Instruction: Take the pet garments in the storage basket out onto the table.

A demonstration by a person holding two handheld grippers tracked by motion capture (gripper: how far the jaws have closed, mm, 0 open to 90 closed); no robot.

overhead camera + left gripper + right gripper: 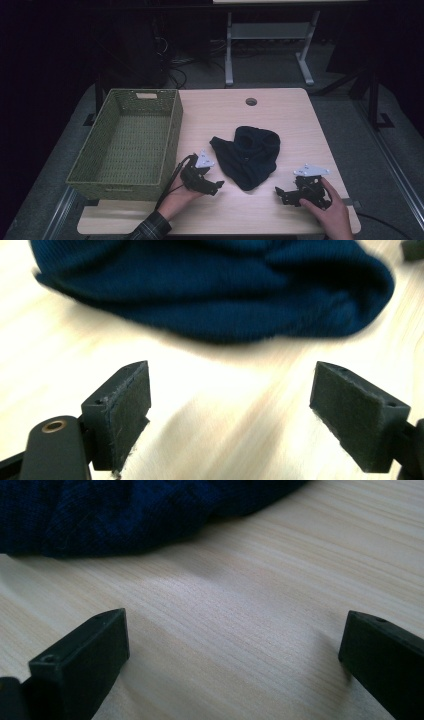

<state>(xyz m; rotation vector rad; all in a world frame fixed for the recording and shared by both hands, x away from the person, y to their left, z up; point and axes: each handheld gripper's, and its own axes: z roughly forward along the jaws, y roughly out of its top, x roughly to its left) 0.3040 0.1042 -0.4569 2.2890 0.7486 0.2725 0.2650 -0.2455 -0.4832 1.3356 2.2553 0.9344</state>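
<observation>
Dark blue knit garment (248,155) lay crumpled at frame centre on wooden bench (295,115). Left tool (212,186) sat lower centre, jaws spread, nothing held, just short of garment. Right tool (280,194) sat lower right, jaws also spread, empty. Green woven basket (172,132) stood left of frame.

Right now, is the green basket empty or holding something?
Empty: the green basket shows only its bare woven floor; the dark garment lies outside it on the table.
</observation>
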